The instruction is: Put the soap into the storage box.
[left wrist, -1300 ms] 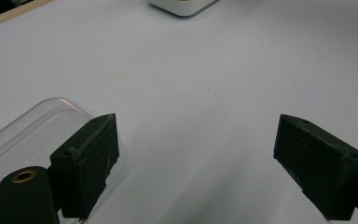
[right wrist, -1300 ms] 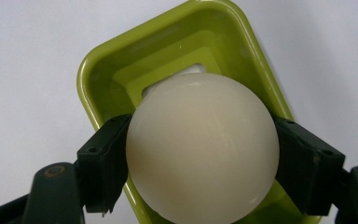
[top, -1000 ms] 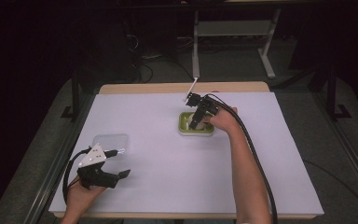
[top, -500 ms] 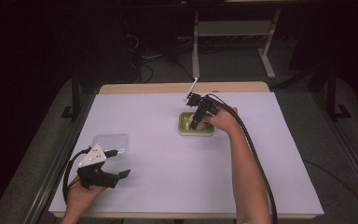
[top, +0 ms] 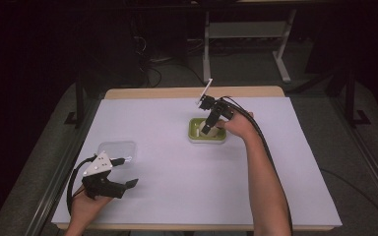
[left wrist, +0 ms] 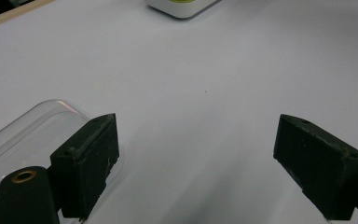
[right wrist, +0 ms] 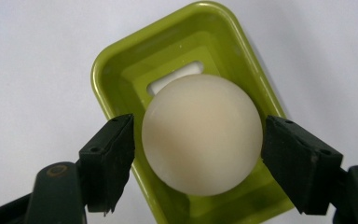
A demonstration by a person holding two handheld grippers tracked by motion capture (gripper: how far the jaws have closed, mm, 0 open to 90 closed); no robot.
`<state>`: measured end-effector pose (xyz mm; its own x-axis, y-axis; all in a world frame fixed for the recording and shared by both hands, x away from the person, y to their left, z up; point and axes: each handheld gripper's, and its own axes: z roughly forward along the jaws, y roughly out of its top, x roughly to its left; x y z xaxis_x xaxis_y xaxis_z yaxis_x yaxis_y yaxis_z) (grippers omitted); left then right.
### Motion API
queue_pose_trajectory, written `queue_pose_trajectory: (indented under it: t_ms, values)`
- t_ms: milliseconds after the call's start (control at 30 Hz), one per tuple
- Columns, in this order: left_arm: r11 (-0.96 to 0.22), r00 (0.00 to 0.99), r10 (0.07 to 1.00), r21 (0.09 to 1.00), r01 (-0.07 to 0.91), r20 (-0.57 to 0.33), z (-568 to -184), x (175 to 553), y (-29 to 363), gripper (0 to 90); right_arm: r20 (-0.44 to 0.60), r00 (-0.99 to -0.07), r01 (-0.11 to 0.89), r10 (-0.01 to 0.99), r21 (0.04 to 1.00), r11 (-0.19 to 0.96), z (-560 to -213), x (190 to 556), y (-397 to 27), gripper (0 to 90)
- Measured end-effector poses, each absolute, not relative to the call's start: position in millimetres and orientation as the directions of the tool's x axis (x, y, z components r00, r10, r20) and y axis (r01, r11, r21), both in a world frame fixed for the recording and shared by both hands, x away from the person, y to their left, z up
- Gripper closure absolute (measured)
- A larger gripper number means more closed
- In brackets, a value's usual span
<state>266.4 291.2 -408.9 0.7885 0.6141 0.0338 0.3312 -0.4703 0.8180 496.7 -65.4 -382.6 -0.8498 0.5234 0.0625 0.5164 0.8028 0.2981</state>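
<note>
— Nothing much has moved since a second ago: the right gripper [top: 210, 124] is still over the dish [top: 207, 131], the left gripper [top: 119, 173] still parked at the near left of the table [top: 177, 196].

— Where does the ball sit against the right gripper?

— In the right gripper view the ball [right wrist: 202, 134] lies squarely between the two black jaws, over the middle of the green dish [right wrist: 121, 74]. A thin gap shows on the left side; the right jaw looks just at its edge. I cannot tell whether that one touches.

— So has it got hold of the ball?

— Not that I can see. The jaws stand a shade wider than the ball, around it but not pressed on it. Whether the ball rests on the dish floor I cannot tell; a white slot in the floor shows just beyond it.

— And the dish itself?

— A bit right of the table's centre and towards the far side, well apart from the left gripper.

— What about the left one?

— Held low above the sheet, jaws spread wide with nothing between them. In the left gripper view a clear lid [left wrist: 23, 135] lies flat on the sheet just beside the left jaw, partly under it; the dish's white corner [left wrist: 182, 8] shows far off at the top edge.

— The lid from above?

— At the near left, the lid [top: 116, 148] is just beyond the left gripper.
</note>
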Motion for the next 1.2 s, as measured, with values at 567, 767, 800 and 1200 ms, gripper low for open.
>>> queue_pose_trajectory:
  t_ms: [567,767,800,1200]
  values:
    - [-0.469,0.786,0.617,0.817,0.335,0.031,-410,267,290,13.6,0.098,-0.853,0.513,0.512,0.328,0.793,-368,481,-75,21.9]
    - [-0.471,0.788,0.615,0.816,0.335,0.032,-410,266,289,13.6,0.098,-0.853,0.514,0.512,0.330,0.792,-368,474,-80,21.5]
    - [-0.473,0.789,0.613,0.816,0.331,0.035,-410,266,289,13.6,0.098,-0.853,0.514,0.512,0.330,0.792,-368,474,-80,21.5]
    - [-0.483,0.792,0.609,0.811,0.329,0.041,-410,267,288,13.6,0.087,-0.855,0.505,0.511,0.364,0.783,-373,458,-95,21.4]
